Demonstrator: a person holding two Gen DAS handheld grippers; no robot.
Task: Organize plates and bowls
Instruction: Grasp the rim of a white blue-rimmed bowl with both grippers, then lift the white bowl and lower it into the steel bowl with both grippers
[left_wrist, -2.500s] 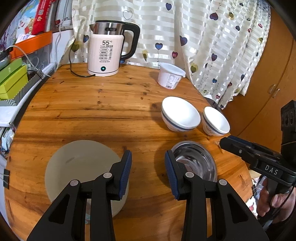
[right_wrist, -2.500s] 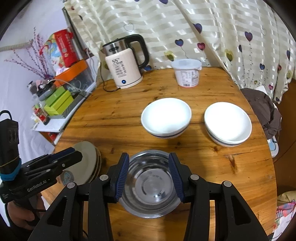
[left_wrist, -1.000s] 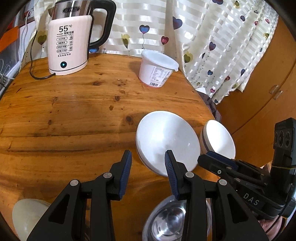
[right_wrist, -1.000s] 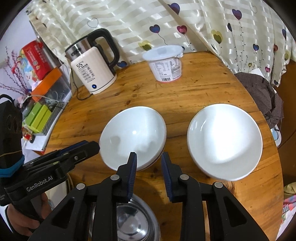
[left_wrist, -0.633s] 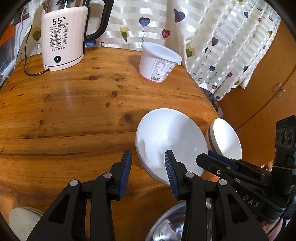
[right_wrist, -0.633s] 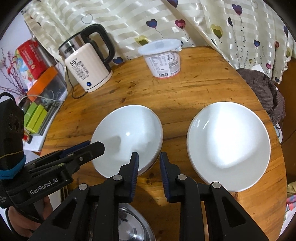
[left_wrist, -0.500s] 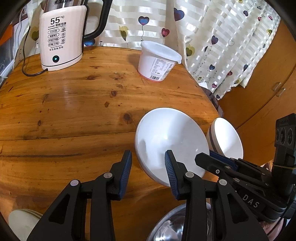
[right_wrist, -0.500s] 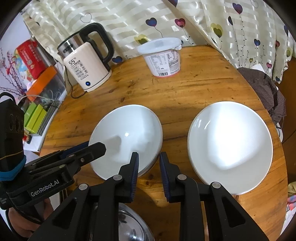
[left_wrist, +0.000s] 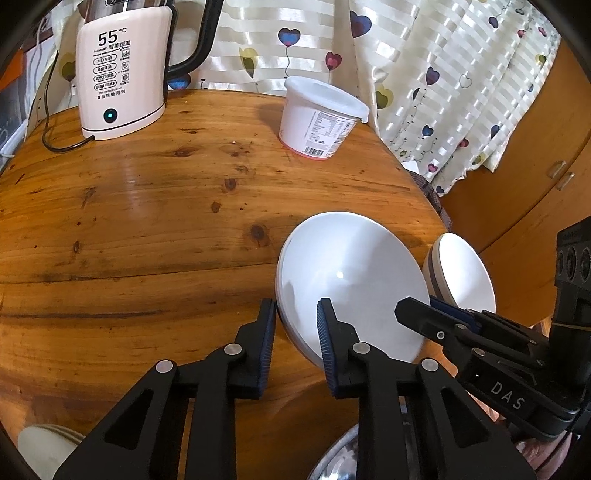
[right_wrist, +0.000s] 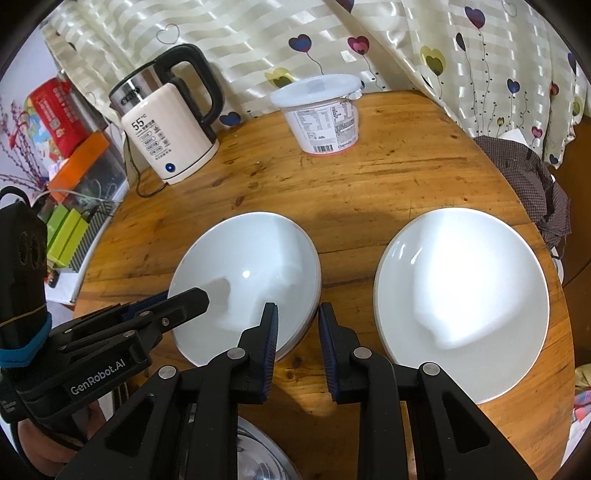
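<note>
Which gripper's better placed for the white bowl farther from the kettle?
Right. The right gripper, jaws just closing astride the rim of the kettle-side bowl, sits beside the far bowl; the left gripper, closing on the same rim, is farther.

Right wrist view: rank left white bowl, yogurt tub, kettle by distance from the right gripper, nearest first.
From the right gripper:
1. Left white bowl, its rim between the fingers, just left.
2. Yogurt tub, far back, centre.
3. Kettle, back left; close to the tub's range, so ranks 2 and 3 are uncertain.
</note>
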